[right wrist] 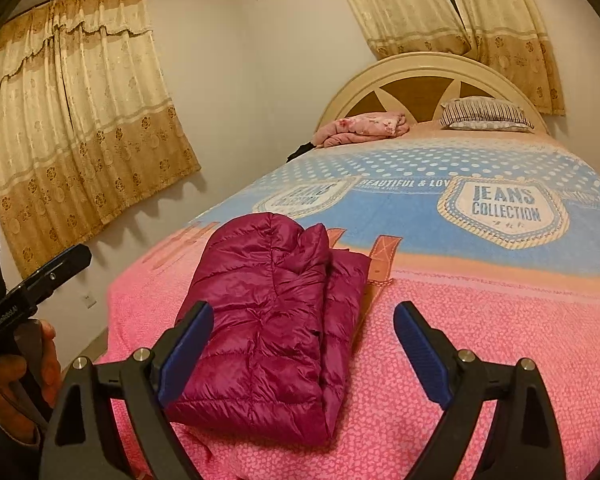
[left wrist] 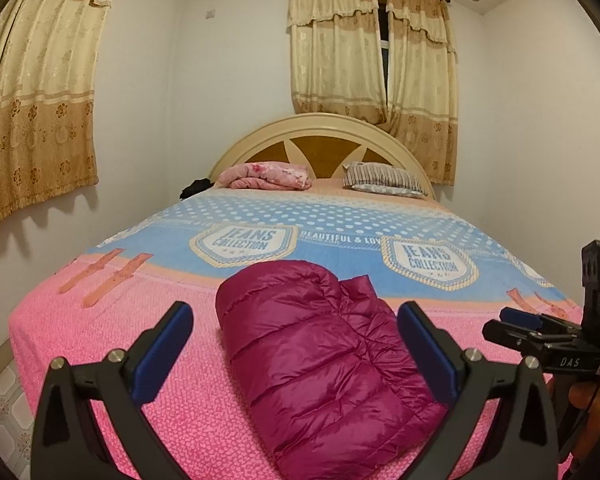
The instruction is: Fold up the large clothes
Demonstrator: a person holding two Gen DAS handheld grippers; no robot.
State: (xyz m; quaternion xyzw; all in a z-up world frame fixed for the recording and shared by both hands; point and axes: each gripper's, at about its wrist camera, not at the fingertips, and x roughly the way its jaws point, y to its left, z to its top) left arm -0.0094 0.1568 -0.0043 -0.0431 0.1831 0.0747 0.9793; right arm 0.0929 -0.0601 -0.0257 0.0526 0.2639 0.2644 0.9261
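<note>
A magenta quilted down jacket (left wrist: 320,356) lies folded into a compact bundle on the pink foot end of the bed; it also shows in the right wrist view (right wrist: 268,320). My left gripper (left wrist: 296,316) is open and empty, held above and in front of the bundle. My right gripper (right wrist: 304,316) is open and empty, with the bundle's right side between its fingers' line of sight. The right gripper also shows at the right edge of the left wrist view (left wrist: 512,322), off to the bundle's right. The left gripper's body shows at the left of the right wrist view (right wrist: 40,280).
The bed cover (left wrist: 120,320) is pink near me and blue farther on. A pink folded blanket (left wrist: 268,176) and a striped pillow (left wrist: 384,180) lie by the headboard (left wrist: 320,132). A dark item (left wrist: 196,188) sits at the far left bed edge. Curtains (left wrist: 32,112) hang on the left wall.
</note>
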